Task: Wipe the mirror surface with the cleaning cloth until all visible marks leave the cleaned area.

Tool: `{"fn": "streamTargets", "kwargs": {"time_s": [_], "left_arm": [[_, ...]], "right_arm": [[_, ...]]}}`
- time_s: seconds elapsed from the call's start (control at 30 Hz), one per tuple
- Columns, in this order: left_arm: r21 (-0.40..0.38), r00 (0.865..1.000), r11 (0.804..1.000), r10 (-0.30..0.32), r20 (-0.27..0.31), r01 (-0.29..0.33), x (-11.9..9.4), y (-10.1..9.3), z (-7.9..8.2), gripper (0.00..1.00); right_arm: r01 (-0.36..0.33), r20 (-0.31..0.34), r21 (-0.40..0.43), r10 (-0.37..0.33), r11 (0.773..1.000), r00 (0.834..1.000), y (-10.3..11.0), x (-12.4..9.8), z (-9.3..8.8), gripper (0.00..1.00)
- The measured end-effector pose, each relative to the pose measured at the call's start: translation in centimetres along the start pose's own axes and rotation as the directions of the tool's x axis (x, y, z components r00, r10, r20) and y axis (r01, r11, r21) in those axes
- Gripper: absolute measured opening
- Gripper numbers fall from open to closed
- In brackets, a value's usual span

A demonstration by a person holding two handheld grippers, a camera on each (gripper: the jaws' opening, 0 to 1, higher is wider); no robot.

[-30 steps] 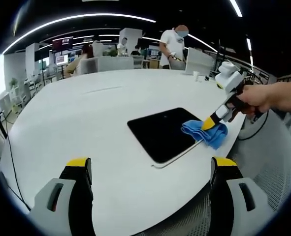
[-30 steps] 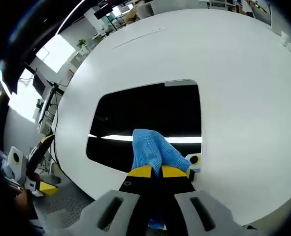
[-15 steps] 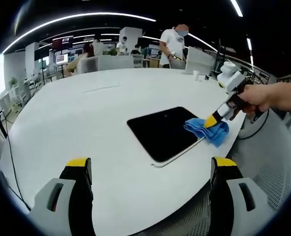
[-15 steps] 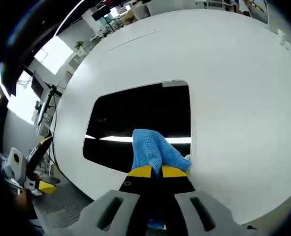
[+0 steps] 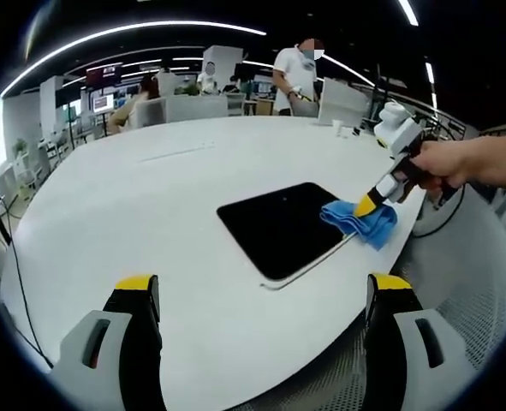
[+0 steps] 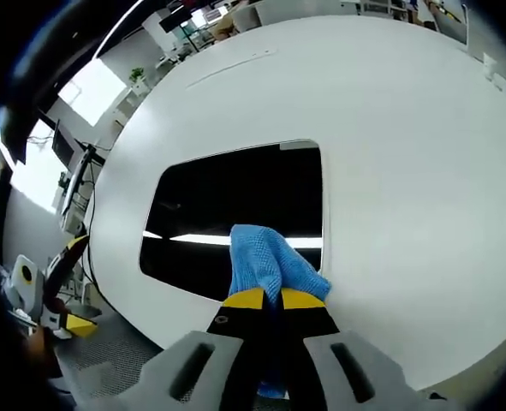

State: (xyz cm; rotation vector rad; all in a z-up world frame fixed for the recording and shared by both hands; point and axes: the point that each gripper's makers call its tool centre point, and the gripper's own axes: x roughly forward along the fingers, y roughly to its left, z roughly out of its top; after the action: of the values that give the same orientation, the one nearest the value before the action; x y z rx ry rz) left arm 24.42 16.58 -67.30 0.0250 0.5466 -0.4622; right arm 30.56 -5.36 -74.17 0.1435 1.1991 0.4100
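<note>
Progress: We judge the wiping to be under way but not finished. The blue cleaning cloth (image 6: 270,261) rests on the near right corner of the mirror (image 6: 235,214), and most of the dark glass beyond it lies bare. We cannot make out marks on the glass, so we cannot say how much cleaning is left; a bright strip across it looks like a reflected ceiling light, not a smear.

Right gripper: In the right gripper view, our right gripper (image 6: 265,297) has its yellow-tipped fingers pressed together on the cloth, which bunches up just ahead of them. In the left gripper view the same gripper (image 5: 366,205) comes in from the right, held by a hand (image 5: 441,164), tips down on the cloth (image 5: 360,221).

Left gripper: Our left gripper (image 5: 265,287) hangs above the near edge of the tabletop (image 5: 150,205), fingers wide apart, holding nothing and touching nothing.

Mirror: A dark rectangle with rounded corners, lying flat on the white tabletop, near its right edge, well ahead of the left gripper.

Far background: An open office with desks beyond the tabletop, and a person in a white shirt (image 5: 291,68) standing at the far side.
</note>
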Motion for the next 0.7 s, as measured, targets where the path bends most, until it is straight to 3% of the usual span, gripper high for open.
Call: {"fn": "streamTargets", "kwargs": {"time_s": [0.7], "left_arm": [[-0.016,1.000,1.000,0.012,0.010,-0.012,-0.1,0.2,0.1,0.99]], "right_arm": [[0.068,0.031,-0.036,-0.067,0.997,0.997,-1.2,1.1,4.2,0.00]]}}
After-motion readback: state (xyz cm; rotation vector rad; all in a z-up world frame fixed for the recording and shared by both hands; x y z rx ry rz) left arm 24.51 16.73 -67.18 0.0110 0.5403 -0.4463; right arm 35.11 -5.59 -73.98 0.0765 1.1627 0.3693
